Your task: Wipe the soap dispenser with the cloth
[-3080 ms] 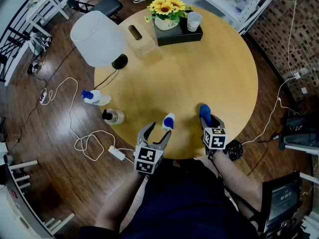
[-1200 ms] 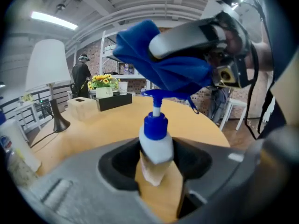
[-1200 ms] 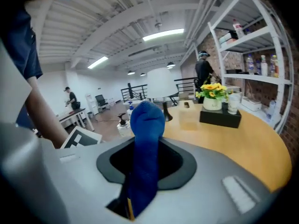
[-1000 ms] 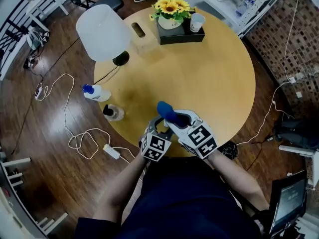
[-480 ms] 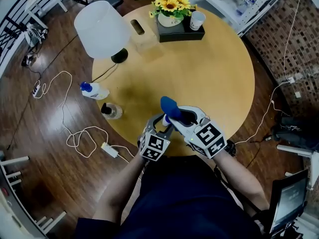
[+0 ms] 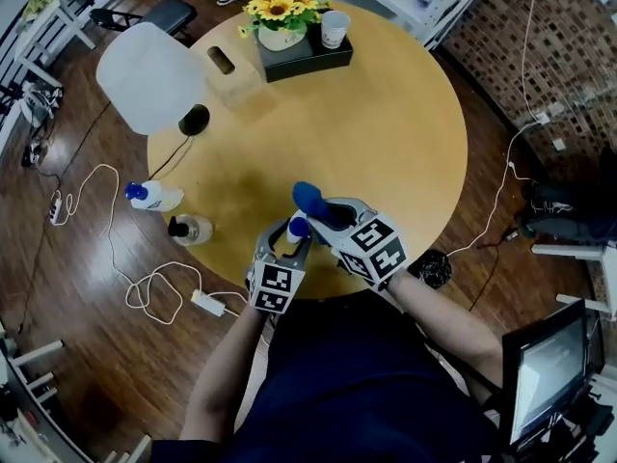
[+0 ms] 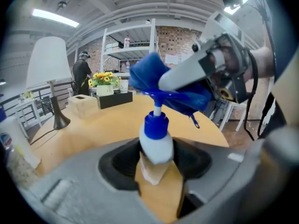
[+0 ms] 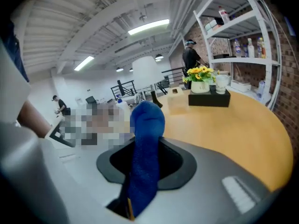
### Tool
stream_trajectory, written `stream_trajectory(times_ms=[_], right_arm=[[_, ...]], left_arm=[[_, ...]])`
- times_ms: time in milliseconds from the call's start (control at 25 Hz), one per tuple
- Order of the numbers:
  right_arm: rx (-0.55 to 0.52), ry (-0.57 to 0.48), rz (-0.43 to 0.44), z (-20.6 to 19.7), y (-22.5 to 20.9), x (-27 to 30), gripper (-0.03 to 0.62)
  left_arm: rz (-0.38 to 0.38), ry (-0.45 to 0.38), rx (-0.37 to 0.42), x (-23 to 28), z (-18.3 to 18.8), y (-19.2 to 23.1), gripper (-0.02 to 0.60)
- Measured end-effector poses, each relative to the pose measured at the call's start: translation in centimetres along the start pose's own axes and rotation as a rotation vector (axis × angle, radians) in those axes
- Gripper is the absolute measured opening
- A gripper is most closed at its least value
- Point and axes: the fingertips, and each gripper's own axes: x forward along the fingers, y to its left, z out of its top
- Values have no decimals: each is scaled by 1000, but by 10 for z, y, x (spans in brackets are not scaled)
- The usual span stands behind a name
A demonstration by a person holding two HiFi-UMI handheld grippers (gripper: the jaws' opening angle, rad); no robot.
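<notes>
**Ana:** Left gripper (image 6: 287,244) first, what is it doing?

**Ben:** Its jaws are pinched on the white body of the soap dispenser (image 7: 156,143), low down, below the blue collar. The bottle stands upright between them, over the near part of the round table (image 6: 424,152). I can't tell whether its base rests on the wood or is lifted just clear.

**Ana:** Why grip it so low?

**Ben:** My guess is to steady it and leave the pump and shoulders bare for wiping.

**Ana:** And just right of the dispenser?

**Ben:** The blue cloth (image 7: 154,76) sits on top of the pump head, touching the nozzle. It bunches above the dispenser and trails off to its right.

**Ana:** Held by?

**Ben:** The right gripper (image 6: 333,215), coming in from the dispenser's right and angled down over it. Its jaws are pressed together on a fold of the cloth, with a thick wad sticking out past the tips.

**Ana:** So the wad does the rubbing?

**Ben:** That's how I read it. The padding keeps the hard jaws off the plastic.
</notes>
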Motion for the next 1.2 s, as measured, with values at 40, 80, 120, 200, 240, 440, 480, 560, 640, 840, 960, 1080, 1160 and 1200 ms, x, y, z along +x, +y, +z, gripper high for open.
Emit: stream_trajectory(times_ms=[40, 80, 120, 200, 240, 440, 480, 560, 640, 840, 960, 1080, 1160, 1200], right_arm=[[14, 11, -16, -5, -5, 2, 107], [26, 12, -25, -9, -9, 3, 107], [46, 4, -24, -11, -11, 3, 107], [105, -22, -18, -15, -16, 0, 107], [134, -32, -21, -18, -20, -2, 107], [207, -64, -59, -36, -43, -14, 107], [229, -83, -55, -36, -45, -15, 109], [283, -143, -24, -29, -45, -15, 109], [309, -208, 27, -16, -37, -12, 109], [232, -259, 148, 11, -15, 14, 109], [203, -264, 219, 20, -5, 31, 109], [176, -238, 296, 19, 8, 48, 109], [146, -214, 309, 12, 12, 54, 109], [125, -203, 299, 8, 11, 55, 109]], left_arm=[[5, 1, 0, -2, 1, 2, 209], [9, 3, 0, -4, 1, 4, 209], [13, 5, -1, -6, 2, 5, 209], [19, 15, 1, -7, 3, 4, 209], [20, 22, 6, -8, 4, 3, 210], [25, -46, -4, -31, 36, -4, 322], [30, -63, -12, -39, 44, -3, 322], [37, -94, -17, -53, 62, -2, 321], [35, -123, -5, -63, 80, -3, 310], [45, -69, -20, -64, 98, -2, 250], [56, 31, -36, -56, 84, 1, 232], [59, 65, -58, -55, 77, 0, 214], [65, 66, -59, -56, 77, -1, 210], [67, 66, -59, -56, 77, -2, 210]])
